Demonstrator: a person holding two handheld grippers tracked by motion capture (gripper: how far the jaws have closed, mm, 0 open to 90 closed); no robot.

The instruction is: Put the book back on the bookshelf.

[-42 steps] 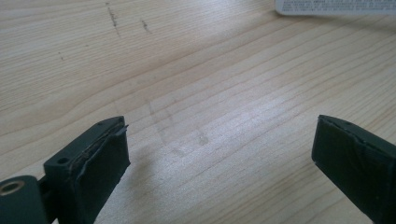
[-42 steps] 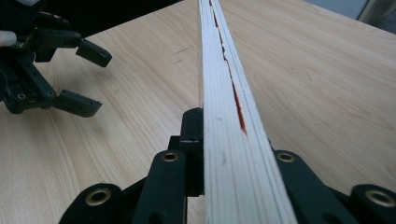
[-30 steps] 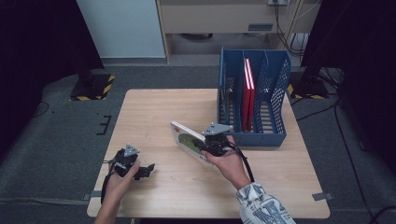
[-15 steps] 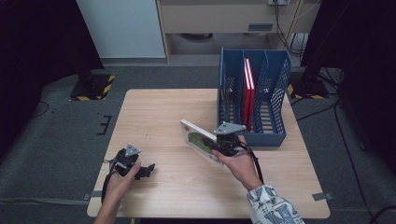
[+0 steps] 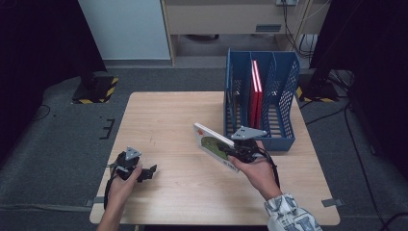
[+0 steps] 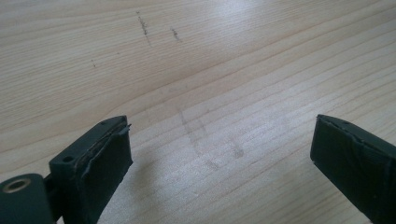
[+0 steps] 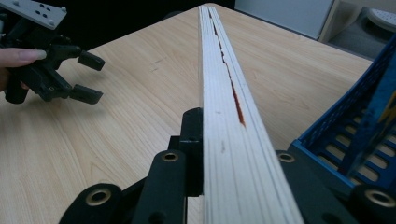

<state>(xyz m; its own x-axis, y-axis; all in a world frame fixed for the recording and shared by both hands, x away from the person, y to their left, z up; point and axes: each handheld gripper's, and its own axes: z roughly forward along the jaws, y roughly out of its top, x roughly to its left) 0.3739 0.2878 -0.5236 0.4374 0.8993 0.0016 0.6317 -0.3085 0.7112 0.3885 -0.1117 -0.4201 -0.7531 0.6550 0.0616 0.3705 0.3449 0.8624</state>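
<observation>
A light wooden table (image 5: 173, 120) stands on dark grey carpet (image 5: 57, 144) — behind it, a pale blue panel (image 5: 122, 29) and a beige cabinet (image 5: 226, 17).

no legible text, book (image 5: 214, 144) cover print too small

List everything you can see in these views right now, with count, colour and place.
Thin white-covered book: one, white with a green picture, tilted above the table middle, clamped in the right claw.
Blue plastic mesh file rack: one, blue, table's far right edge.
Red books standing upright: apparently two, red, in a middle slot of the rack.
Light wooden table: one, pale wood, centre.
Yellow-black striped base: one, floor far left.
Left claw: black, open, low over the table's near left.
Right claw: black, shut on the book, in front of the rack.
</observation>
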